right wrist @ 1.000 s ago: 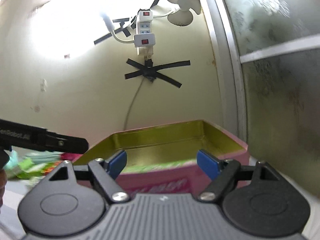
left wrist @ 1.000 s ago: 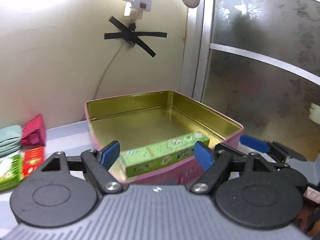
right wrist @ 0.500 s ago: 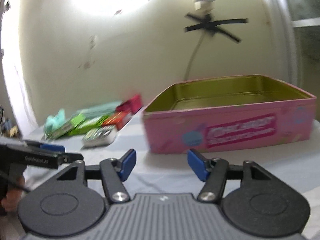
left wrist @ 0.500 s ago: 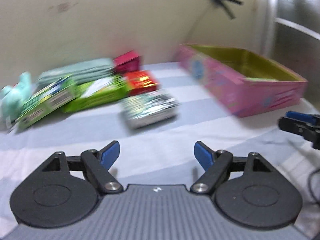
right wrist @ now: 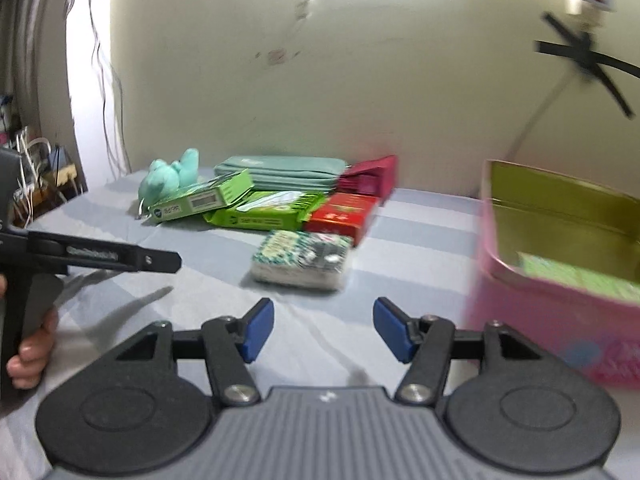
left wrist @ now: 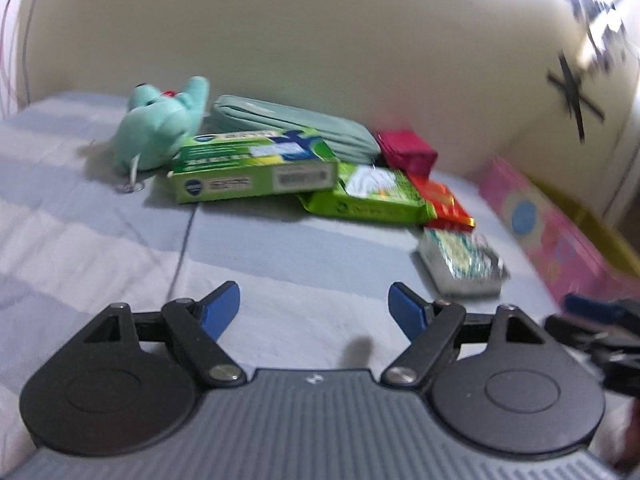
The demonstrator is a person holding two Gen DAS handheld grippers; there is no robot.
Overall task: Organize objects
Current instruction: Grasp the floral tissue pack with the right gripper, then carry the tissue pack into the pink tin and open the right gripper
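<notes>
clutter sits in a loose heap against the wall on my striped sheet point(left wrist: 100, 216): a mint plush toy point(left wrist: 160, 128), a pale green pouch point(left wrist: 296, 124) behind it, a green box point(left wrist: 252, 164) with a barcode, a green wipes pack point(left wrist: 372, 196) touching that box, a magenta box point(left wrist: 406, 152) and a red packet point(left wrist: 444, 204) just beside the wipes. nearest to me from that heap lies a silver foil pack point(right wrist: 302, 260), a little apart from the red packet.

my left gripper point(left wrist: 314, 310) hangs over bare sheet with its blue pads point(left wrist: 220, 310) spread and nothing between them. my right gripper point(right wrist: 322, 334) is also empty, its jaws parted over the sheet and having just been widening a little, with the foil pack lying ahead of them, not between them.

off to the right stands the pink tin point(right wrist: 560, 312), lid off, gold inside, with a green carton point(right wrist: 576, 276) lying in it against the near wall. the tin is blurred in both views. in the right view i see a hand point(right wrist: 30, 352) wrapped round the left gripper's handle at the left edge.
</notes>
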